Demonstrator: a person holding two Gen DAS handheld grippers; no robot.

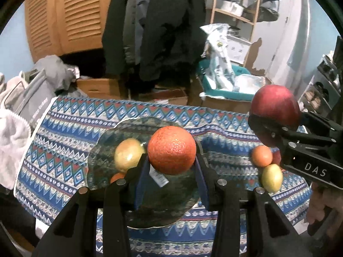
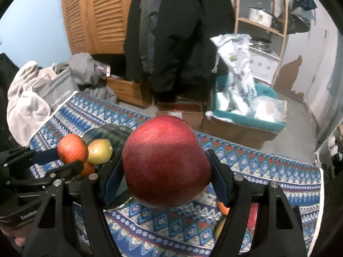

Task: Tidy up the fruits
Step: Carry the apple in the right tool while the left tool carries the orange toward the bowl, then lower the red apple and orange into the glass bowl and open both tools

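Claw on my left grips the orange at its equator, above the glass plate; the right claw clamps the red apple at two o'clock of the plate. Both fruits look firm and rounded, the apple waxy and heavier, so I'd keep the pads on the widest girth.

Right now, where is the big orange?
The big orange is clamped in the left gripper, hanging over the glass plate beside the yellow-green apple; the right wrist view shows it at far left.
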